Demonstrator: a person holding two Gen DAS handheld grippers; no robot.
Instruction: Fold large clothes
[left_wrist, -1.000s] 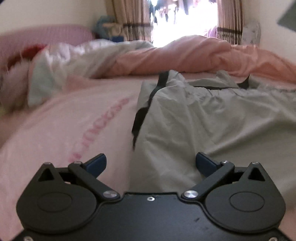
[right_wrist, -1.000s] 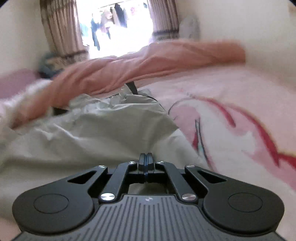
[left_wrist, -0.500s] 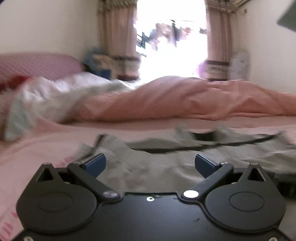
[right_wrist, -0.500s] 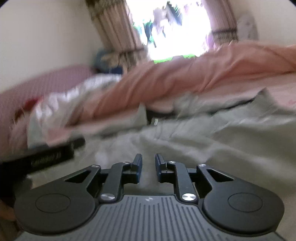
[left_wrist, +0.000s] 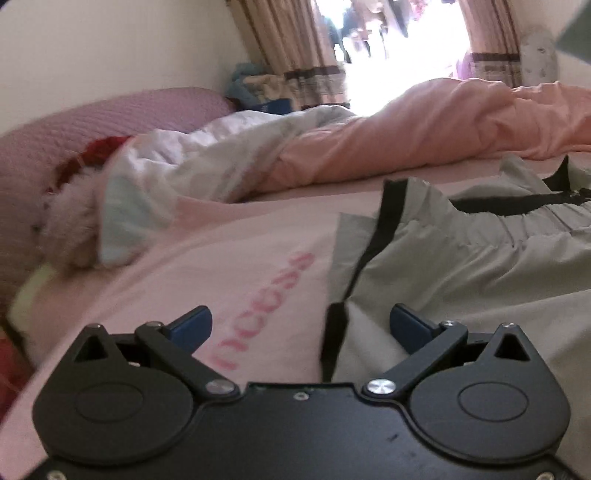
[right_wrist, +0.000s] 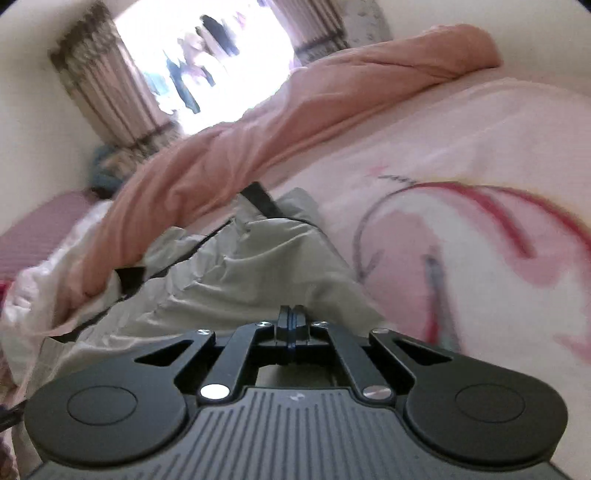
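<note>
Cloth first, in the left wrist view: the grey garment (left_wrist: 461, 280) lies spread on the pink bed (left_wrist: 229, 258), thin and soft, creased, with black trim along its near-left edge (left_wrist: 373, 254) and a gathered black band further back. It looks light and limp, likely to sag and slide when lifted, so the firmer trimmed edge or a corner seems the best place to pinch. The left tool (left_wrist: 301, 325) stands wide open with nothing between its blue fingers (left_wrist: 192, 326); the garment's left edge runs into the gap, and the cloth passes under the right finger. A peach quilt (left_wrist: 424, 133) is bunched behind.

In the right wrist view the same garment (right_wrist: 236, 280) lies ahead and to the left of the right tool (right_wrist: 291, 325), its right border ending just beside the tips, the printed bed sheet (right_wrist: 461, 229) to the right. The jaws have just been closing and now meet. Grey cloth lies directly beneath and before them, but whether a fold is pinched I cannot tell.
</note>
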